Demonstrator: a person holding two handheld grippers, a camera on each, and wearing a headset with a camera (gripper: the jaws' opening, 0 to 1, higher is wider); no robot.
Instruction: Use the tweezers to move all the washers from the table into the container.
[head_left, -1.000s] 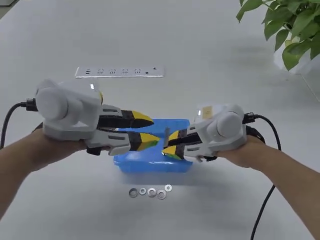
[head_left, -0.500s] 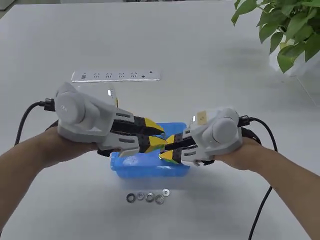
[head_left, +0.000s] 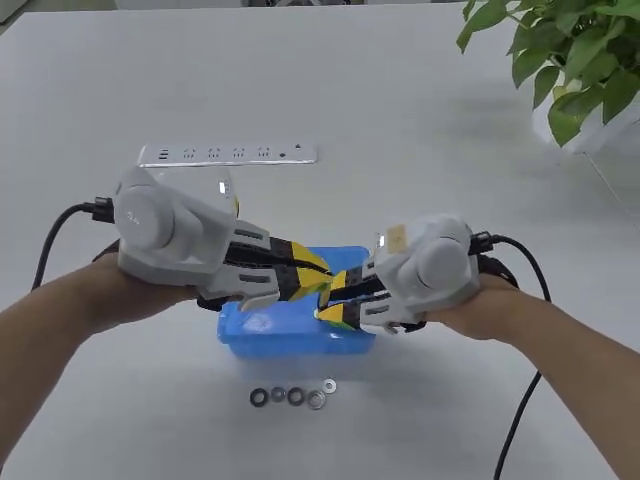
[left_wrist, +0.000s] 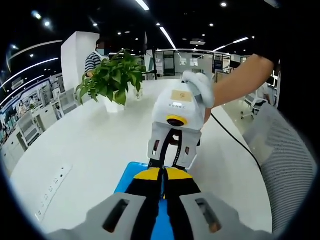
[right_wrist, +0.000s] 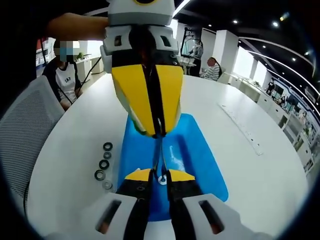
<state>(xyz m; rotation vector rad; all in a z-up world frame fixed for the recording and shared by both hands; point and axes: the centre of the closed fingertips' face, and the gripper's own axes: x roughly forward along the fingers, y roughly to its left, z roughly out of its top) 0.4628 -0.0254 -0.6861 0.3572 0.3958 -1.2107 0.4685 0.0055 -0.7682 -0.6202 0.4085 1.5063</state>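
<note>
A blue container (head_left: 285, 332) sits on the white table with a short row of several metal washers (head_left: 293, 396) just in front of it. Over the container my left gripper (head_left: 322, 277) and right gripper (head_left: 326, 303) meet tip to tip. In the right gripper view the thin metal tweezers (right_wrist: 158, 155) run from my right gripper (right_wrist: 160, 176), shut on one end, to the left gripper's yellow jaws (right_wrist: 157, 131), shut on the other end. The washers (right_wrist: 104, 164) lie left of the container (right_wrist: 197, 150). In the left gripper view my left gripper (left_wrist: 162, 172) is shut.
A white power strip (head_left: 228, 154) lies on the table beyond the grippers. A potted plant (head_left: 570, 60) stands at the far right corner. Cables trail from both grippers. People and chairs show in the room behind.
The left gripper moved right to meet the right gripper over the container, and its jaws went from apart to shut on the tweezers. The head camera shifted slightly.
</note>
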